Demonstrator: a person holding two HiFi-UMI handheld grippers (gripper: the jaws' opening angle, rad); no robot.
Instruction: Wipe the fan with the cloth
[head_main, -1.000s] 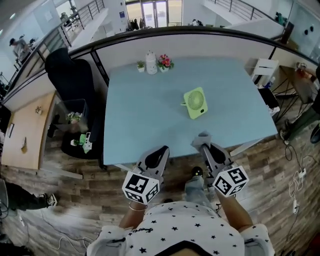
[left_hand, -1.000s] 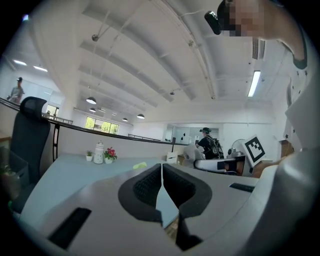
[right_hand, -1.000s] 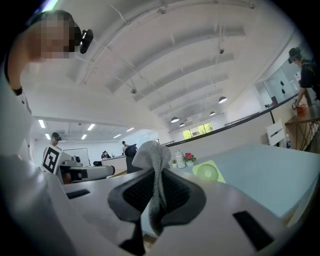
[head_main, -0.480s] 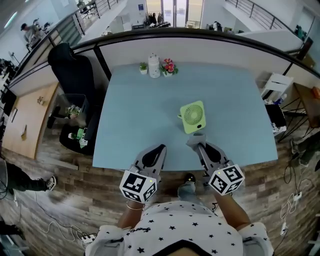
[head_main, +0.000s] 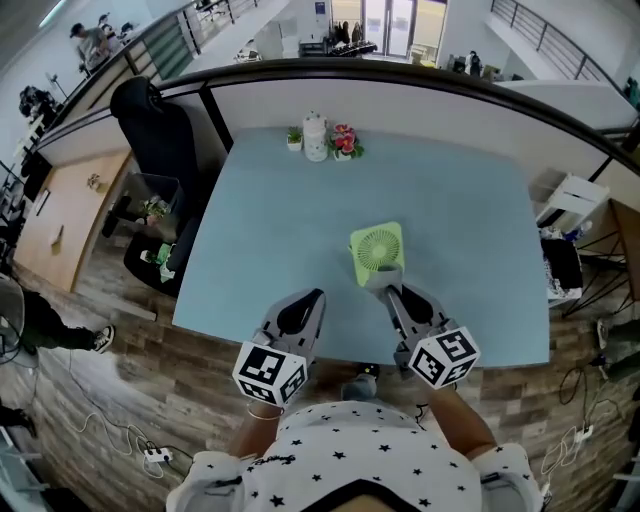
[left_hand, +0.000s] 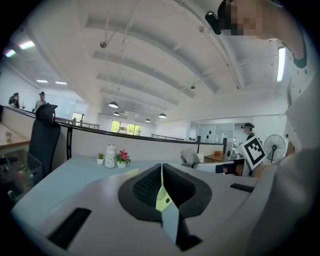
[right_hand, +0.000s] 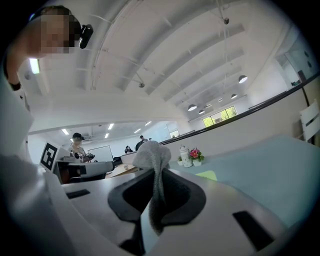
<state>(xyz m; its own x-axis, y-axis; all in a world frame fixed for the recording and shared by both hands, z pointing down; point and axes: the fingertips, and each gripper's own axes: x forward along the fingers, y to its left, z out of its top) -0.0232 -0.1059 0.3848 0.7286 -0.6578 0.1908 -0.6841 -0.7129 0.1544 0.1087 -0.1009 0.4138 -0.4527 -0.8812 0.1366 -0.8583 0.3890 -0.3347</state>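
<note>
Grey cloth (right_hand: 150, 154) in right claw (right_hand: 156, 176)

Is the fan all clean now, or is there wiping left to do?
Only just starting, it seems. Done: the cloth is pinched in the right gripper. In hand: that gripper holds it just in front of the green fan on the table; I can't tell if they touch. Left: the wiping itself. The left gripper is shut on nothing.

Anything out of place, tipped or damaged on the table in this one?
Only the fan: it seems to lie flat on the table, grille up, rather than standing. Nothing looks spilled or damaged; the cloth sits pinched in the right gripper.
</note>
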